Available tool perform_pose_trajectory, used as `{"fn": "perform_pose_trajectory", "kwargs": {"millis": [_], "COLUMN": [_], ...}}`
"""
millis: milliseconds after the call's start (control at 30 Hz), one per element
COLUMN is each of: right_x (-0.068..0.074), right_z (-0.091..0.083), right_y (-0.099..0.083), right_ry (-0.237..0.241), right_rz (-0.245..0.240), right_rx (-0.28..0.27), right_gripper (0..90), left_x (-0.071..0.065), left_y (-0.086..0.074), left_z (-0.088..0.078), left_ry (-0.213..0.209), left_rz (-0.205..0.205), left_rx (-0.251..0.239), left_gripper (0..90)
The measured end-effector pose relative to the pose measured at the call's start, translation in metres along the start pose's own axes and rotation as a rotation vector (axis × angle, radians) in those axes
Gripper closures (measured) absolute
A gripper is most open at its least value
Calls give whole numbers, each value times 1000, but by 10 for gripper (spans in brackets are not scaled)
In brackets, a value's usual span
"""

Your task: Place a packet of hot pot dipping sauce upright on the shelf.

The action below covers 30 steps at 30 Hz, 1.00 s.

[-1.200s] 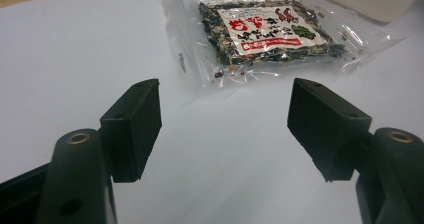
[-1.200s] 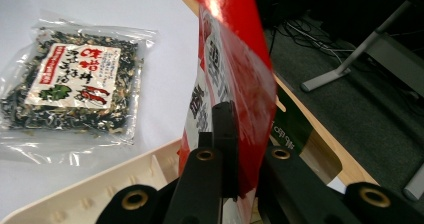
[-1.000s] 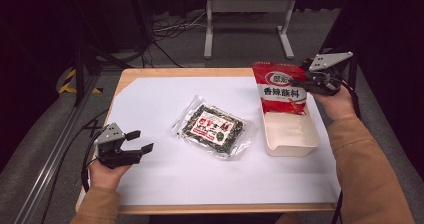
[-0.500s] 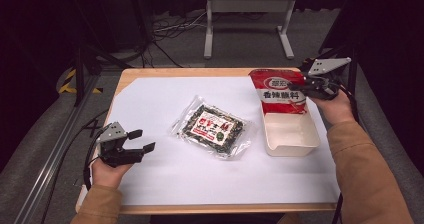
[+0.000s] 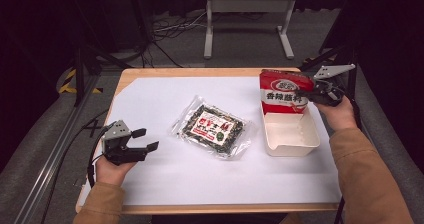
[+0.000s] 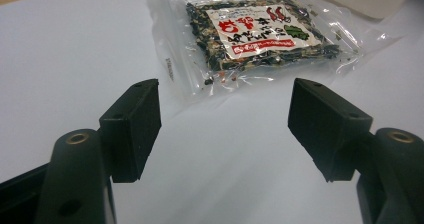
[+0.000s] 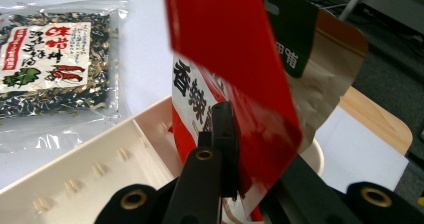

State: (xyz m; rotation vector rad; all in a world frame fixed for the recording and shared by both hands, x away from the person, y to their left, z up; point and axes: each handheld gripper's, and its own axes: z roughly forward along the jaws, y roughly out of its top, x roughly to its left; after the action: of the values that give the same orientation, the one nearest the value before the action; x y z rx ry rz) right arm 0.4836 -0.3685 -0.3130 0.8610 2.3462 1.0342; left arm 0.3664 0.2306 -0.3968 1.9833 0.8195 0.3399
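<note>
White paper sheet [image 5: 165,184] covers your wooden table [image 5: 200,72]; behind it, at the upper frame, the dark room holds a grey metal stand [image 5: 247,14] and floor cables [image 5: 170,29]. Count one red snack pouch [image 5: 283,91], one cream plastic tray [image 5: 291,134], one clear seaweed packet [image 5: 212,127], two grippers. Your right gripper [image 5: 311,95], at the right edge, is clenched on the pouch, which stands upright at the tray's far end. Your left gripper [image 5: 145,140], lower left, has its jaws spread with nothing between them, well apart from the packet at centre
</note>
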Motion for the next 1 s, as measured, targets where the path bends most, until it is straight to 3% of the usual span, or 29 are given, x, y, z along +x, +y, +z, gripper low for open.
{"fn": "perform_pose_trajectory", "kwargs": {"millis": [233,367,467,633,733,867,1000], "right_x": [-4,-5,-4,-5,-5,-2,5], "right_z": [4,4,3,1,-3,-12,-21], "right_y": [-11,-12,-10,-11,-11,-10,-8], "right_ry": [7,8,4,1,-31,-41,-73], "right_rz": [51,70,66,122,149,150,138], "right_rx": [-7,-8,-8,-28,-45,-83,-107], "right_gripper": [886,884,868,641,515,405,303], "left_x": [0,2,0,-2,-2,0,2], "left_y": [1,0,-1,0,1,4,8], "left_z": [2,6,11,19,23,24,24], "left_ry": [1,-31,-29,-41,-32,-11,-22], "left_rz": [-6,-1,27,47,32,20,-2], "left_rx": [-2,-3,1,28,50,51,37], "left_gripper": [279,230,200,221,189,129,88]}}
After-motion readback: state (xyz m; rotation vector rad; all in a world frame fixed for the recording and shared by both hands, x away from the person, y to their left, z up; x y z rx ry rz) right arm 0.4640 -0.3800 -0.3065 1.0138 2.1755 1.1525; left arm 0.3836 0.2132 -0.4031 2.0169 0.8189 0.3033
